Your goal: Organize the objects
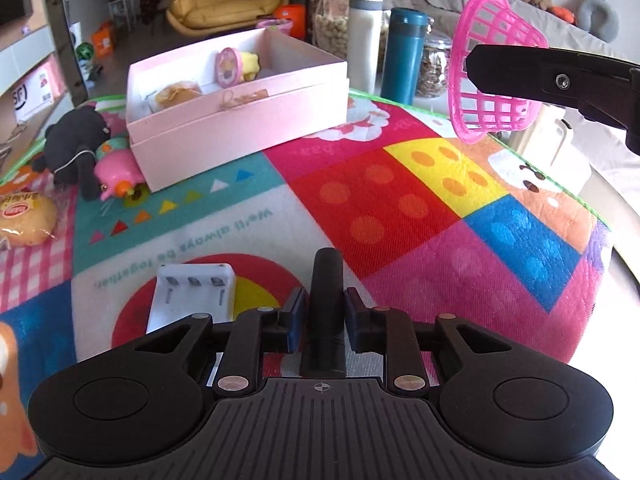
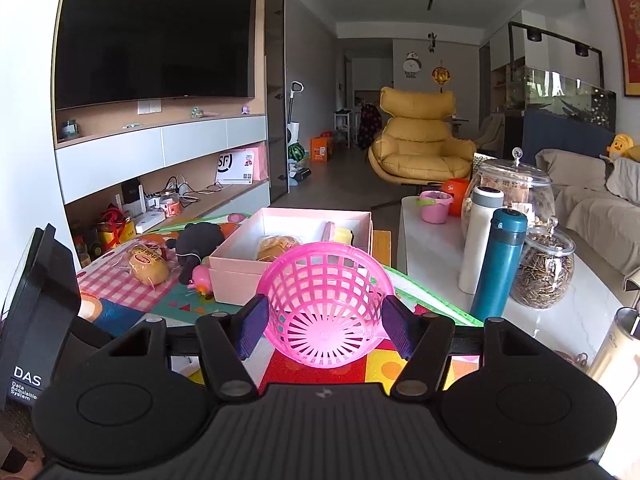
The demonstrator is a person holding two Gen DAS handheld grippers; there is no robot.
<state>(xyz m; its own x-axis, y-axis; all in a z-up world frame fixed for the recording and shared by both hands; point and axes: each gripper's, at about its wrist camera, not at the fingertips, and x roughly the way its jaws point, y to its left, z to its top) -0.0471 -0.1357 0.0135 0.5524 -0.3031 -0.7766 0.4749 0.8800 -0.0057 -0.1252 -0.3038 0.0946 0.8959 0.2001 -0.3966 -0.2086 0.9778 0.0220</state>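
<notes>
While both hands are busy, each gripper carries 1 item above a brightly patterned play mat covering a low table. The left gripper is clenched on a black cylinder, which stands upright between its blue-padded fingers, close above the mat. The right gripper is grasping a pink plastic basket, squeezed at its sides, with its open mouth tipped away from the camera. In the left view this basket hangs in the air to the right, well above the mat.

Toward the far left of the mat sits an open pink box. It already holds about 3 small things: a packaged snack, a round pink item and something yellow.

Judging by this, the tidying is partly done. Outside the box there remain a white battery charger just left of the left gripper, a black plush toy, a pink toy touching the box's near corner, and a wrapped bun at the mat's left edge. Both carried items also await a place.

Beyond the mat stand a white bottle, a teal bottle and glass jars.
</notes>
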